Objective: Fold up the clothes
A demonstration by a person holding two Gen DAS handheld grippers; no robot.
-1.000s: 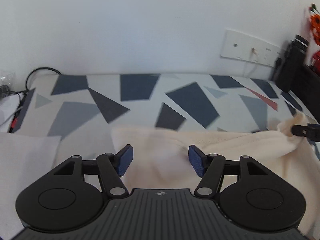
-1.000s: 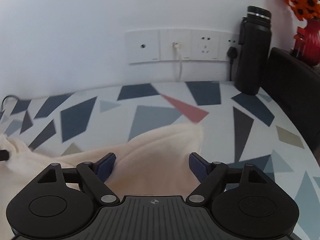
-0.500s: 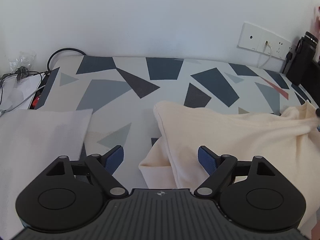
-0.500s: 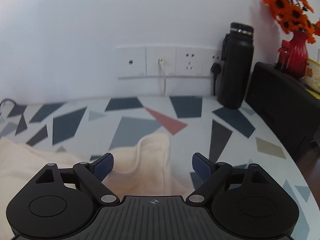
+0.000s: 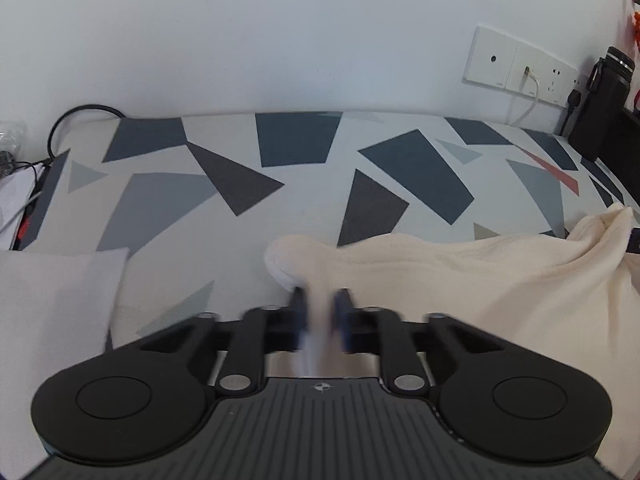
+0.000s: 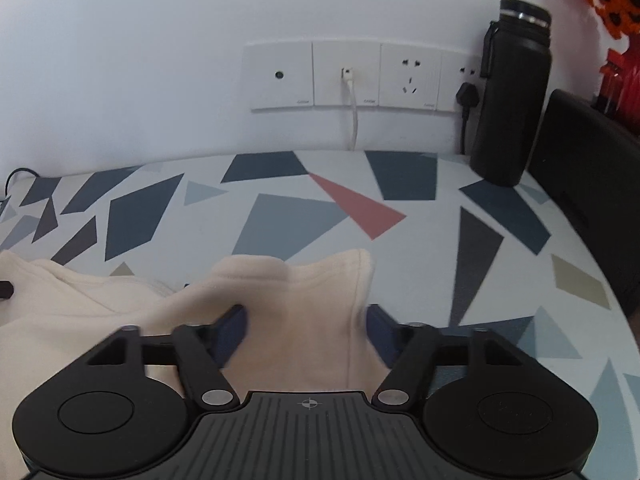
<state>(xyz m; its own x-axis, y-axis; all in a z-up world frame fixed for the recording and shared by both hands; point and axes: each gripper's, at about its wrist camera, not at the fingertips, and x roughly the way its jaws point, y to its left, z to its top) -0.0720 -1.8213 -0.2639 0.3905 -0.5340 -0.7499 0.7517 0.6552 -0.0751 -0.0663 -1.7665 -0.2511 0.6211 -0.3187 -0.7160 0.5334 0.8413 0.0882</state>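
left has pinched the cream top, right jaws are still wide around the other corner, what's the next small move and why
Probably close the right gripper on the cream garment. Its jaws stand apart with a corner of the fabric lying between them, ungripped, while the left gripper looks nearly shut on the other end, though that part is blurred. Pinching both ends should come before any lift, or the cloth will likely sag to one side.
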